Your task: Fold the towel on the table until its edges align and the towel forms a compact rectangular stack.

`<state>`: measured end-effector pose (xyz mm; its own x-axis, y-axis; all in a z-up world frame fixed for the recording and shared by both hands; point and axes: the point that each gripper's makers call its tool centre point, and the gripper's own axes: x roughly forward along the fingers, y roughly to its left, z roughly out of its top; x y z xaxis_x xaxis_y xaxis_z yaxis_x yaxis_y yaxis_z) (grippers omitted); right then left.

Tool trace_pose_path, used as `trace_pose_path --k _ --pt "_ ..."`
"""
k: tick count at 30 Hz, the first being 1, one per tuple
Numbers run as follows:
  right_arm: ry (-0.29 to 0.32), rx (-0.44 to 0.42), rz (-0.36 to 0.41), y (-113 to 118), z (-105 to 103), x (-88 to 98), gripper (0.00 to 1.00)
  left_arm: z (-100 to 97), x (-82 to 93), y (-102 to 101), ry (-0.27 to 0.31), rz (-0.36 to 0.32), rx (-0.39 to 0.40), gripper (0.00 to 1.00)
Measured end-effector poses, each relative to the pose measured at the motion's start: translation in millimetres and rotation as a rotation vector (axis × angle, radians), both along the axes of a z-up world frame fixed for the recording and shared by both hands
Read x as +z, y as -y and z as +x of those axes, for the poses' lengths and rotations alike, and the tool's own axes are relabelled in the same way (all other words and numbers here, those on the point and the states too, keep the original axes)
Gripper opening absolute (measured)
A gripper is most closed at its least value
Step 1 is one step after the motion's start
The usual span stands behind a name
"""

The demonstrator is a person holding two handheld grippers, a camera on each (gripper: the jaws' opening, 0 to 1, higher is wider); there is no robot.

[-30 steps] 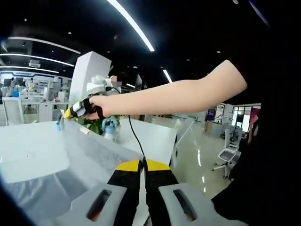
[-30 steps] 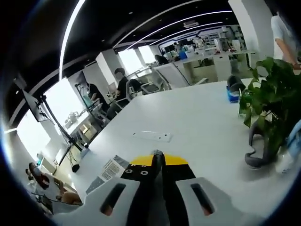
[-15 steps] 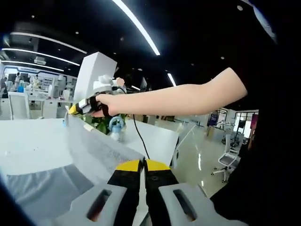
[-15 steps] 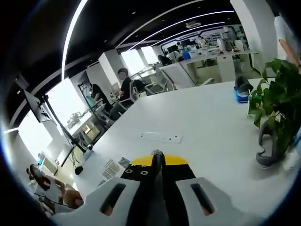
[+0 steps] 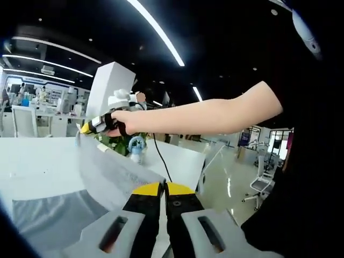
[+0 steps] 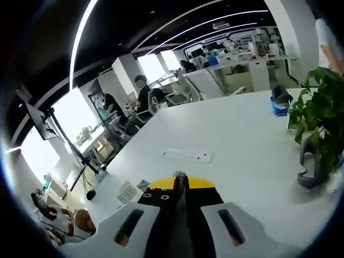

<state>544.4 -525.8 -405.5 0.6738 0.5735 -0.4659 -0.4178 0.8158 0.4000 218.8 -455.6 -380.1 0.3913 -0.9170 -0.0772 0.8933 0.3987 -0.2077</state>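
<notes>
**Q:** What do the two tools hold at this moment?

**A:** In the left gripper view, the left gripper [image 5: 163, 188] rises at six o'clock with its yellow-tipped jaws pressed together on an edge of the grey towel [image 5: 102, 180]. The cloth runs up and away toward ten o'clock, lifted off the white table [image 5: 32, 158]. At its far corner the right gripper [image 5: 86, 128] pinches the towel, gripped by the person's gloved hand [image 5: 115, 122], whose bare forearm [image 5: 209, 115] reaches in from three o'clock.

**Q:** And from the other side?

**A:** In the right gripper view, the right gripper [image 6: 180, 185] stands at six o'clock, jaws closed with a thin grey edge of the towel [image 6: 180, 236] between them. Just past the tips, at eight o'clock, a printed paper [image 6: 128, 192] lies on the table [image 6: 247, 140]. Farther out, near the centre, lies a white power strip [image 6: 188, 156]. At three o'clock stands a leafy green plant [image 6: 317, 115], with a curved grey object [image 6: 307, 169] beside it. Beyond the table's far edge, toward eleven o'clock, people sit at desks [image 6: 137, 102] in an open office.
</notes>
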Motion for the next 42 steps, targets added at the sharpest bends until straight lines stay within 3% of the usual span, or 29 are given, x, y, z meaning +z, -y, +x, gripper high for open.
trace_pose_path --k 16,21,31,38,42 --pt "-0.003 0.013 -0.017 -35.4 9.9 0.7 0.02 10.7 -4.2 -55.5 -0.034 -0.041 0.067 0.02" --pt "0.0 0.028 -0.019 -52.5 13.5 0.8 0.02 13.1 -5.2 -74.1 -0.038 -0.045 0.092 0.02" --pt "-0.001 0.05 -0.02 -99.4 -4.6 -1.1 0.02 17.9 -11.1 -118.0 -0.046 -0.053 0.153 0.02" --pt "0.008 0.065 -0.001 -123.8 3.1 2.3 0.02 20.6 -13.5 -147.6 -0.042 -0.061 0.207 0.02" --pt "-0.003 0.076 -0.008 -135.0 6.7 -2.4 0.02 22.5 -23.4 -162.6 -0.054 -0.051 0.239 0.02"
